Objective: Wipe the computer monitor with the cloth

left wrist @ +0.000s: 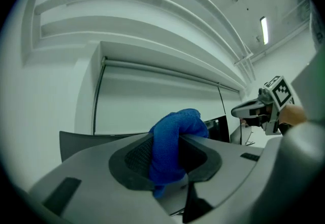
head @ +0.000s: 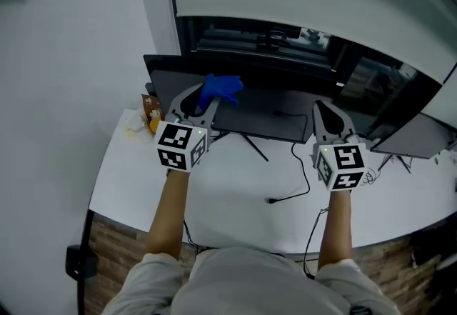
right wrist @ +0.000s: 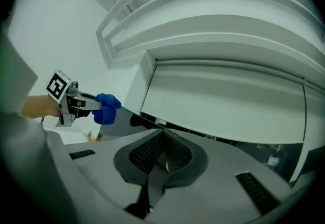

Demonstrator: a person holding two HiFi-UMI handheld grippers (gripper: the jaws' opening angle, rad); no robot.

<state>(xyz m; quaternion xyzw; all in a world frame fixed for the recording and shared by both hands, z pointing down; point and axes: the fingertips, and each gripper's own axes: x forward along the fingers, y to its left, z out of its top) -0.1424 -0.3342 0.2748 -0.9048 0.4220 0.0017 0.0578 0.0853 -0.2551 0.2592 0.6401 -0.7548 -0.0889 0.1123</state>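
The cloth (head: 221,86) is clamped in the left tool (head: 205,101) near the monitor (head: 275,112). The right tool (head: 327,110) is closed on nothing. Wiping is judged barely started.

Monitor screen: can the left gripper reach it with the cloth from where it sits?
Probably yes. The left gripper, shut on the blue cloth, hangs right by the monitor's left part, and nothing shows between cloth and screen. Whether they touch, I cannot tell.
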